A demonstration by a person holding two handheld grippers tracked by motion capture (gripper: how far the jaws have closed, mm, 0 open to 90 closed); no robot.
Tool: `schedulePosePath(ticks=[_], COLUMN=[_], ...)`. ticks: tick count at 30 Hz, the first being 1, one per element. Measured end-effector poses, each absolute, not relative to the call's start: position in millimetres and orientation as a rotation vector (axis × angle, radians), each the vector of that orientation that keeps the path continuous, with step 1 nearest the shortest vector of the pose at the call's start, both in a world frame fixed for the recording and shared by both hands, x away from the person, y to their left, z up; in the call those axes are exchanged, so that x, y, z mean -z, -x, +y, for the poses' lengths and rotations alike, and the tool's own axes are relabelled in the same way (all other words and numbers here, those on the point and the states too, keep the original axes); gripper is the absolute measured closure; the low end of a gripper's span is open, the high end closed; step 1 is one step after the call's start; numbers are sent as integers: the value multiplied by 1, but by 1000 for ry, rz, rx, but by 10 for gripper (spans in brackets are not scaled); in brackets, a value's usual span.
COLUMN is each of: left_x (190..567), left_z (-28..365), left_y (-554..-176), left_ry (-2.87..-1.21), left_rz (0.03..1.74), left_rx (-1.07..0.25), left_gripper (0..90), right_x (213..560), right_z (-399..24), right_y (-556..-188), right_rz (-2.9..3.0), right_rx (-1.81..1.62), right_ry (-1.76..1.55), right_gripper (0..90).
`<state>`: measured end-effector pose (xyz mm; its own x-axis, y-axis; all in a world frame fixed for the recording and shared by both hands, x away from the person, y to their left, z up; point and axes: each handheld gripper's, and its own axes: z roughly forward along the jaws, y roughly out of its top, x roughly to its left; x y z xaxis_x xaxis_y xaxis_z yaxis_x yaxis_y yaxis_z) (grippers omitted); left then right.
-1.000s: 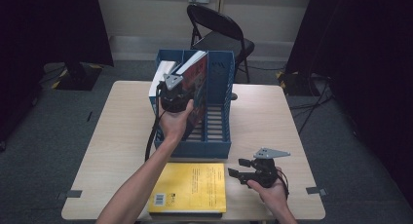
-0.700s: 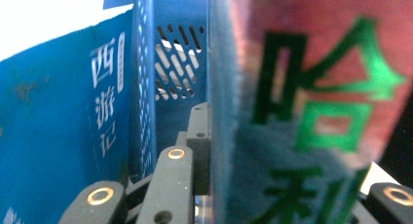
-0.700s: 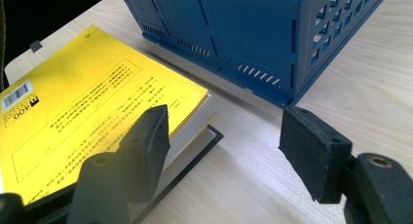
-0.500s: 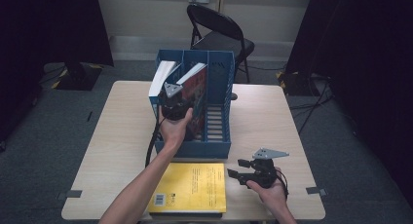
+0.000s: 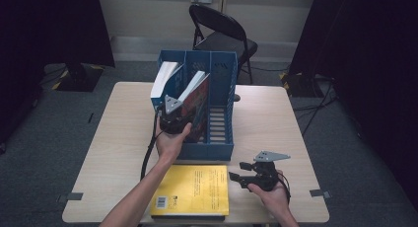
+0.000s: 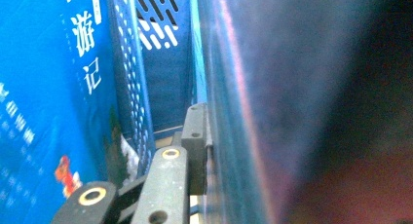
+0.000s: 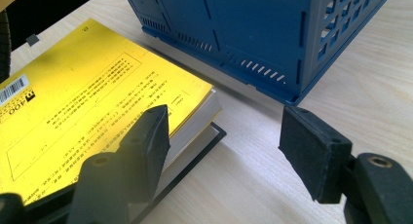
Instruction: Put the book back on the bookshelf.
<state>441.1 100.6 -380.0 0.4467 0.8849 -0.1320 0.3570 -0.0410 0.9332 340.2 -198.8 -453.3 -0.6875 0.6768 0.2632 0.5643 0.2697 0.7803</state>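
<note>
— Since you're watching from above, where is the red book [image 5: 197, 106]?

— Standing in the middle slot of the rack [image 5: 222, 133], at the table's [image 5: 276, 118] centre. Its top leans toward 11 o'clock, and its foot is hidden behind the rack's front wall, so I can't tell whether it has reached the floor.

— And the left gripper [image 5: 180, 116]?

— Clamped on the book's near edge, coming in from 6 o'clock. Its jaws have just been easing apart with the book between them. In the left gripper view one pad lies flat on the glossy cover; the other is hidden behind the book.

— Why hold it by that edge?

— I'd judge it keeps the hand outside the rack, since the narrow slot has no room for a gripper beside the book.

— Anything else in the rack?

— A white book [image 5: 164, 79] in the slot at 9 o'clock of the red one, tilted the same way. The slot at 3 o'clock has none.

— The right gripper [image 5: 237, 171]?

— Resting near the table's 5 o'clock corner, jaws apart and holding nothing. They point toward 9 o'clock at the yellow book [image 5: 192, 190], which lies flat at the 6 o'clock edge, just beside one pad. It looks parked there to take that book next.
</note>
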Motion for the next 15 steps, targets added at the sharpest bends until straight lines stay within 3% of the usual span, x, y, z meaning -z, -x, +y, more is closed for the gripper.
schedulePosePath(ticks=[15], left_x=[378], left_z=[114], left_y=[-437], left_ry=[-1668], left_rz=[1038], left_rx=[-525], left_gripper=[604], right_x=[456], right_z=[-193], right_y=[-340], right_rz=[2435], right_rx=[-1381], right_ry=[-1154], right_gripper=[344])
